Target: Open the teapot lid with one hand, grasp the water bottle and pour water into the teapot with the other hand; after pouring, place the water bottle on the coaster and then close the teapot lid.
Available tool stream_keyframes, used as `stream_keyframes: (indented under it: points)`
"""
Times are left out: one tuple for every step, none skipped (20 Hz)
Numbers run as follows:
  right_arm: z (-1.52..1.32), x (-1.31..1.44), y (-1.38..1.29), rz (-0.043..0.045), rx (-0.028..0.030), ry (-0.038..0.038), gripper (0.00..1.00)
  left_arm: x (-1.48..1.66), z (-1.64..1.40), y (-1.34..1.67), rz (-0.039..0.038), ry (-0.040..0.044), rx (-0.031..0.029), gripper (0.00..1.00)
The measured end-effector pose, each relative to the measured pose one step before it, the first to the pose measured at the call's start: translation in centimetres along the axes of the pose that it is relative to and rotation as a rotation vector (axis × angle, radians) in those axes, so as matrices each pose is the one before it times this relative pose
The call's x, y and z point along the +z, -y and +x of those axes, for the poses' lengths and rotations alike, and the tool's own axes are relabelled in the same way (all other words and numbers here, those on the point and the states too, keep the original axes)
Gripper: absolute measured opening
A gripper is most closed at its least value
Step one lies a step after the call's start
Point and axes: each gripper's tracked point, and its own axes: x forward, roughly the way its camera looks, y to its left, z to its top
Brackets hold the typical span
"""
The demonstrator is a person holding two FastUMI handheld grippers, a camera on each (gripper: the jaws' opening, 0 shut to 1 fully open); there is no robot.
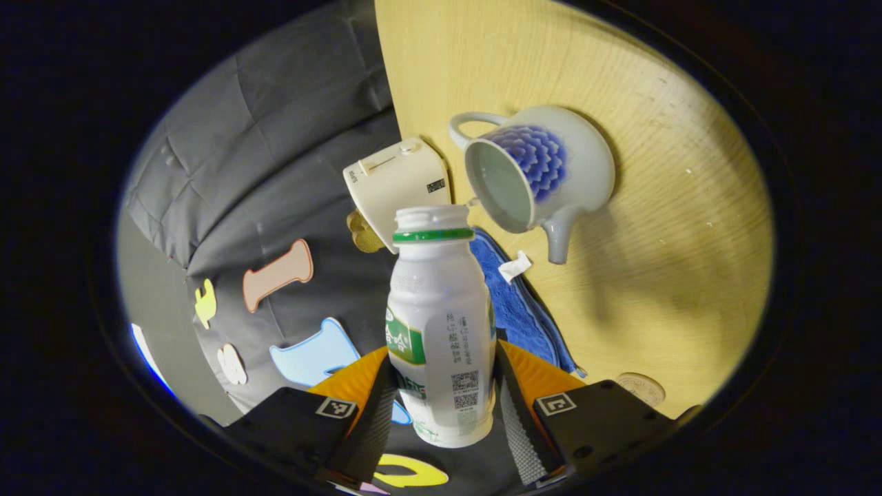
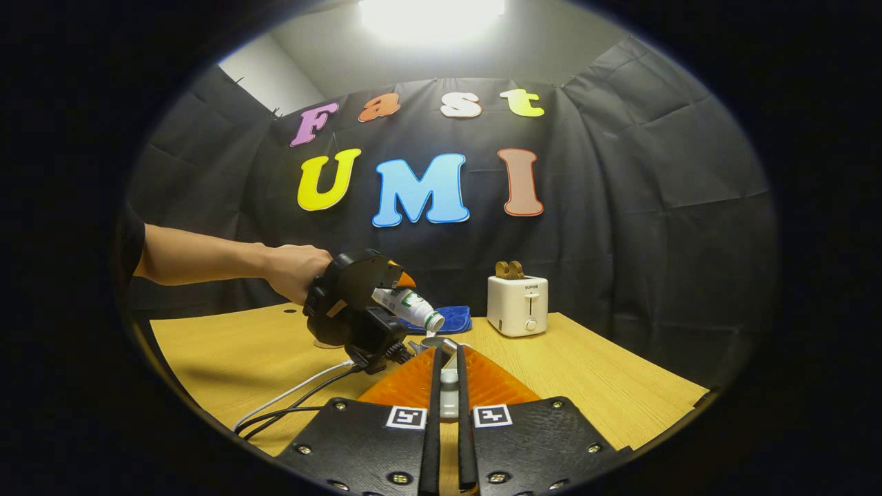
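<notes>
The left gripper (image 1: 444, 406) squeezes the water bottle (image 1: 441, 324), cap off, tipped over the open teapot (image 1: 544, 172) just ahead. Bare table (image 1: 689, 227) lies beyond. The right gripper (image 2: 448, 386) pinches the small teapot lid (image 2: 448, 394), jaws narrow.

Each gripper has a black body with ribbed orange panels behind its fingers. The right gripper (image 2: 448, 386) carries two square black-and-white markers and silver screws along its two black plates. The left gripper (image 1: 444, 413) bears matching square markers. In the right gripper view, white and black cables (image 2: 296, 399) trail from the left gripper, and the person's arm (image 2: 207, 258) shows a dark short sleeve.
</notes>
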Motion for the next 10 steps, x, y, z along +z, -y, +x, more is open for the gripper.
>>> stream_keyframes:
  points:
    - [0.025, -0.050, -0.031, 0.00161, -0.00009, -0.00013, 0.11, -0.118, 0.029, 0.115, -0.01624, 0.00104, -0.00016, 0.79]
    - [-0.041, -0.029, -0.015, 0.00030, -0.00071, -0.00059, 0.11, -0.158, 0.142, 0.051, -0.01897, -0.00041, -0.00346, 0.85]
    - [0.024, -0.045, 0.010, 0.00036, -0.00015, -0.00052, 0.11, -0.135, 0.165, 0.195, -0.02116, -0.00029, -0.00506, 0.85]
    - [0.034, 0.048, 0.022, 0.00066, -0.00112, -0.00062, 0.11, -0.148, -0.059, 0.048, -0.01989, 0.00318, 0.00082, 0.84]
    - [-0.025, -0.047, 0.013, 0.00039, -0.00131, -0.00063, 0.11, 0.022, -0.094, -0.016, -0.01913, 0.00369, 0.00910, 0.74]
    - [-0.061, 0.009, 0.018, -0.00067, -0.00161, -0.00013, 0.10, -0.189, -0.235, 0.171, -0.02652, -0.00102, -0.00150, 0.79]
    - [0.050, 0.032, 0.045, -0.00204, -0.00224, -0.00011, 0.10, 0.026, -0.094, 0.245, -0.03153, 0.00469, -0.00049, 0.74]
    - [-0.008, 0.023, -0.041, -0.00257, -0.00042, -0.00123, 0.11, -0.081, -0.083, 0.275, -0.03168, 0.00265, -0.00288, 0.85]
    - [0.004, -0.087, -0.112, -0.00333, -0.00018, -0.00126, 0.11, -0.058, -0.056, 0.271, -0.03287, 0.00237, -0.00479, 0.85]
    - [0.053, 0.014, 0.019, -0.00406, -0.00161, -0.00096, 0.11, -0.095, -0.006, 0.377, -0.03432, -0.00182, -0.01147, 0.85]
